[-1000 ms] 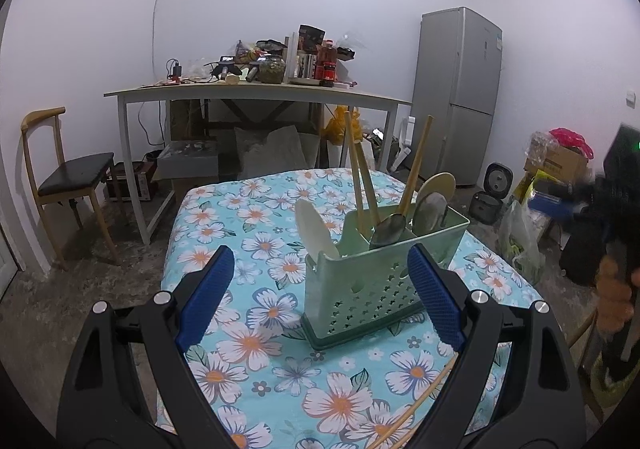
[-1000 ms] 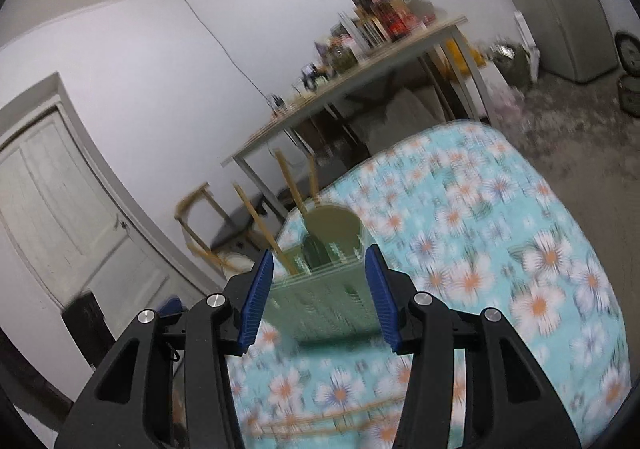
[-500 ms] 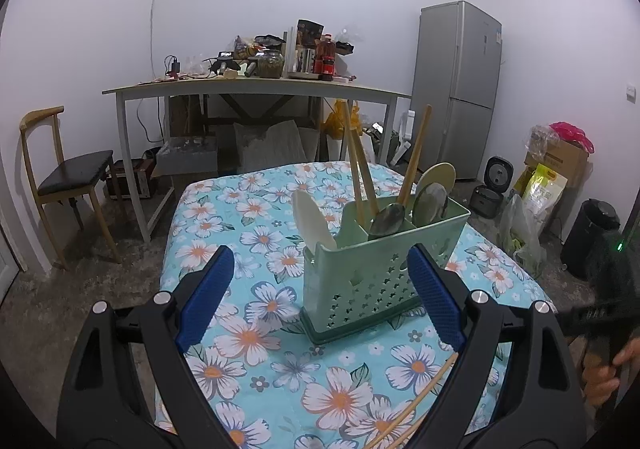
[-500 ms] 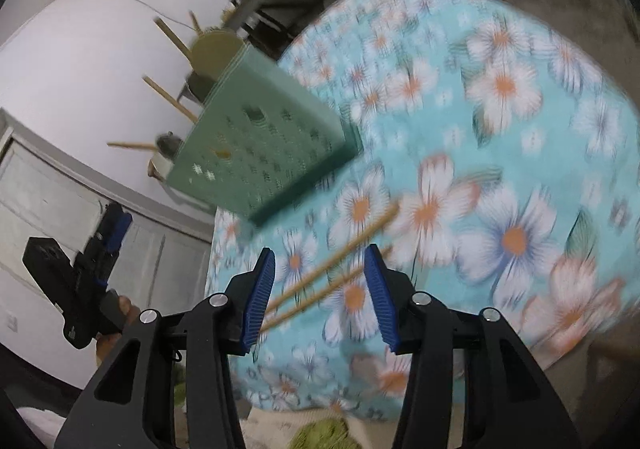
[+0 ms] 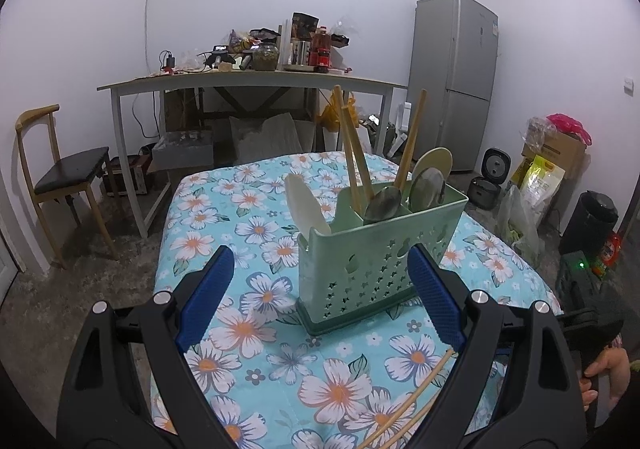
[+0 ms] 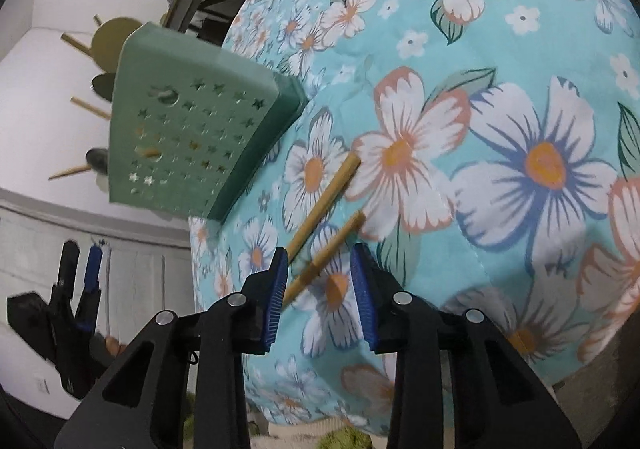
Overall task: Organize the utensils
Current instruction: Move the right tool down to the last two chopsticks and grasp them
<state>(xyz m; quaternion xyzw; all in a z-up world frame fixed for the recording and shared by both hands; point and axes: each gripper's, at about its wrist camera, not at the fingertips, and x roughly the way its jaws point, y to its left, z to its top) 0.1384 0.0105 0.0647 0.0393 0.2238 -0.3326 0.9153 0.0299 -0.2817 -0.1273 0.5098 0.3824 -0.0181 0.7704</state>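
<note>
On the floral tablecloth (image 6: 500, 61), near edge: two loose chopsticks (image 6: 320, 205) lying just right of green utensil caddy (image 5: 380, 253); right gripper (image 6: 318, 289) straddling their near ends, jaws just been closing, pads not yet pressing; left gripper (image 5: 320, 297) spread wide, empty, before caddy.

Utensil caddy and loose chopsticks on the flowered cloth

A pale green caddy (image 5: 380, 249), pierced with star-shaped holes, is set upright on a darker green base; wooden chopsticks, spoons and a pale spatula are stood in its compartments, handles and bowls protruding above the rim. Two wooden chopsticks (image 6: 324, 205) are laid nearly parallel on the cloth, just beside the caddy's base and apart from it.
</note>
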